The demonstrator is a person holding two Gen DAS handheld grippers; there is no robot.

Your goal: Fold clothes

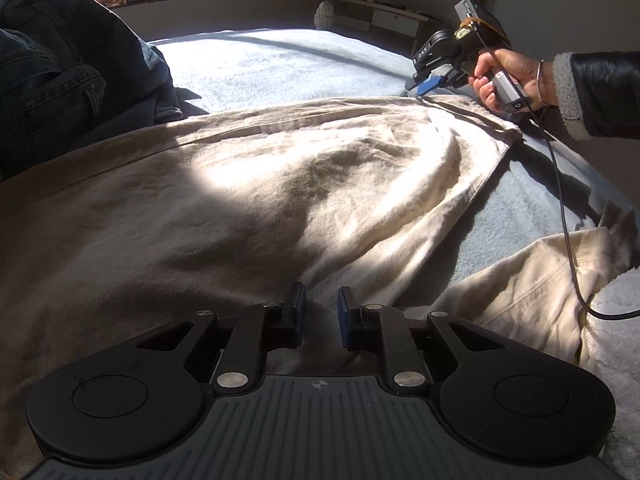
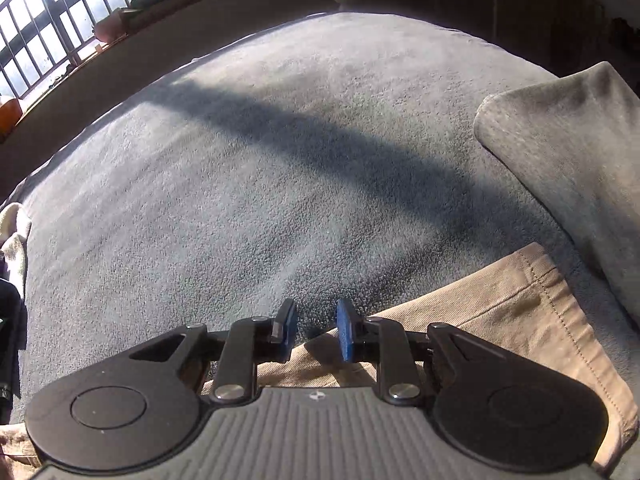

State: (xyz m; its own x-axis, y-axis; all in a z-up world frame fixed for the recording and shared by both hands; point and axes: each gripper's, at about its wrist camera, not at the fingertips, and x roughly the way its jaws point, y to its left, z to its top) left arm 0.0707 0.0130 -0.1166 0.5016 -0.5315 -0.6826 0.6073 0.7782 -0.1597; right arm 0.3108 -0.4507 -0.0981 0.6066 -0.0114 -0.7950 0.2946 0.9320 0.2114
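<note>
Left wrist view showed beige trousers (image 1: 248, 184) spread on the blue blanket (image 1: 280, 64), dark jeans (image 1: 60, 64) heaped beside them, both the left gripper (image 1: 322, 312) and right gripper (image 1: 420, 86) slack, grasping nothing.

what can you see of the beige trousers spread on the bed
The beige trousers look like a cotton twill garment, cream to tan, with stitched seams and a hemmed leg end. They lie spread flat but wrinkled across the blue-grey blanket, half in sunlight and half in shadow. A second pale fold lies nearer, by a white fleecy cloth. The left gripper sits low over the fabric, its jaws slightly apart with nothing between them. The right gripper is at the far hem.
</note>
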